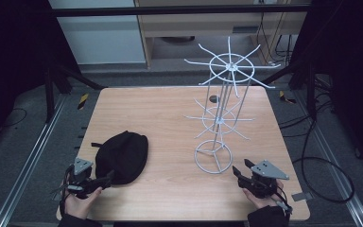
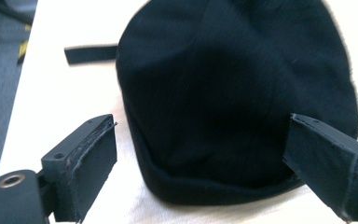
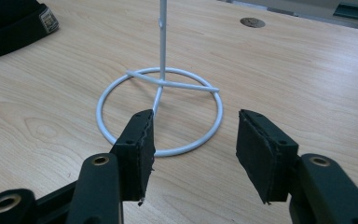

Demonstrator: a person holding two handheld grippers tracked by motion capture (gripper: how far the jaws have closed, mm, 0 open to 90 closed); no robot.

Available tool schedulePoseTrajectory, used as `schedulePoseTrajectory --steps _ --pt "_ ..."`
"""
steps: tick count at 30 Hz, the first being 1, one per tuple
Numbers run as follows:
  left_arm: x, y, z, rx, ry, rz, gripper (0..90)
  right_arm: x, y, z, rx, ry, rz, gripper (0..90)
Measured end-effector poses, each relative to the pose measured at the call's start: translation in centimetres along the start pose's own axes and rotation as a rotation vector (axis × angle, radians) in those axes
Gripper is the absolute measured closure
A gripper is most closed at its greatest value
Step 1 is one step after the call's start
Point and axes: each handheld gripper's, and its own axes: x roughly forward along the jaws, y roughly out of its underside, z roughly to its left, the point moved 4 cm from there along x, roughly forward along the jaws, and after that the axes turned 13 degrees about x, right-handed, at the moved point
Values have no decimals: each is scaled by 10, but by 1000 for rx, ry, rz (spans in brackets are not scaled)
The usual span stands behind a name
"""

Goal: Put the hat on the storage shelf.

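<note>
1. The left claw (image 1: pixel 108 179) is spread wide at the near rim of the black cap (image 1: pixel 123 156), likely lined up to take it.
2. The right claw (image 1: pixel 241 169), wide and empty, faces the ring base of the white wire rack (image 1: pixel 213 156).
3. Its view reveals a label on the cap.
4. Farther off, the table (image 1: pixel 170 113) is bare.

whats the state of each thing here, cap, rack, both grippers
cap: lying flat on the table, loose, its strap sticking out to the side, not gripped
wire rack: standing upright on its ring base, arms bare, nothing hung on it
left hand-held gripper: open, jaws either side of the cap's near edge, not closed on it
right hand-held gripper: open, holding nothing, pointed at the rack's base ring
table: flat, wooden
</note>
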Motion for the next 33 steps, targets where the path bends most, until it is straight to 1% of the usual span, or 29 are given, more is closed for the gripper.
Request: schedulePoseTrajectory --steps 2,3,4,5,6,7,8,10,11,12,14,15,17,19,23,26,28,31,33 --pt "-4 -5 0 27 -1 -22 99 0 0 -1 1 2 -3 467" --pt "-6 -9 1 32 0 -38 104 -1 -1 -2 1 3 -4 467" --pt "-6 -9 1 32 0 -38 110 -1 -1 -3 -3 4 -7 467" --pt "-10 -17 3 40 10 -63 121 -1 -1 -4 1 6 -6 467" --pt "-11 -19 4 50 15 -73 130 -2 -2 -5 3 6 -7 467" --pt "-11 -19 4 50 15 -73 141 -1 -2 -6 -1 7 -9 467" --pt "-13 -28 4 72 24 -91 148 -2 -2 -7 3 9 -6 468" --pt "-13 -37 4 105 37 -102 178 -2 -3 -9 5 12 -7 470" --pt "-11 -42 4 118 48 -106 191 -2 -3 -10 6 12 -6 475" --pt "-11 -42 4 118 48 -106 214 -2 -3 -12 4 14 -7 478" --pt "0 -56 6 145 87 -93 233 -3 -4 -14 8 15 -5 484" --pt "0 -56 6 145 87 -93 274 -3 -4 -14 8 15 -5 484" --pt "7 -63 6 159 102 -82 281 -4 -4 -17 12 18 -3 492" --pt "14 -68 4 173 118 -58 317 -4 -4 -18 17 19 -2 497" --pt "28 -73 5 204 129 10 373 -4 -4 -22 21 21 2 501" --pt "36 -74 8 205 143 46 430 -4 -4 -24 21 22 10 502" --pt "41 -73 9 198 153 66 464 -3 -4 -24 20 24 13 503" --pt "48 -70 11 199 163 93 506 -2 -3 -25 21 25 19 504" --pt "51 -68 11 193 169 105 553 -2 -3 -26 19 27 20 504"
